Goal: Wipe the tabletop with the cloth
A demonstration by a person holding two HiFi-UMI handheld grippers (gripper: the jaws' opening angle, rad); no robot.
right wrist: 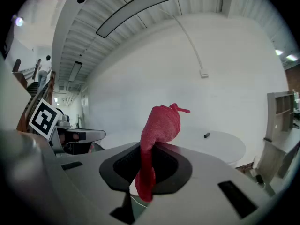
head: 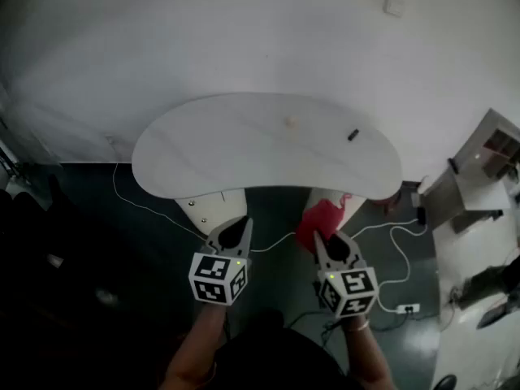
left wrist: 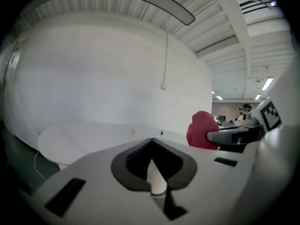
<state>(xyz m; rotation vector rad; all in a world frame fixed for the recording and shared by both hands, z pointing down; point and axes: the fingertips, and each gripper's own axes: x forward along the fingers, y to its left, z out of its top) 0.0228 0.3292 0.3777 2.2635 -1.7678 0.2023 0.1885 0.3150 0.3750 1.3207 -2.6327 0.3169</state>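
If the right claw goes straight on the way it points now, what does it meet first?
Probably the near edge of the white table, touched first by the red cloth that the right claw grips; depth is unclear.

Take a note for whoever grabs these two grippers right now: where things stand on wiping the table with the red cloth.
Left gripper: shut, nothing in it.
Right gripper: shut on the red cloth, which bunches up above the jaws.
Both are held short of the near edge of the white tabletop; the cloth is not touching it.
Done: cloth picked up.
Left: bring the cloth onto the tabletop and wipe it, probably working around the small dark object near the far right.
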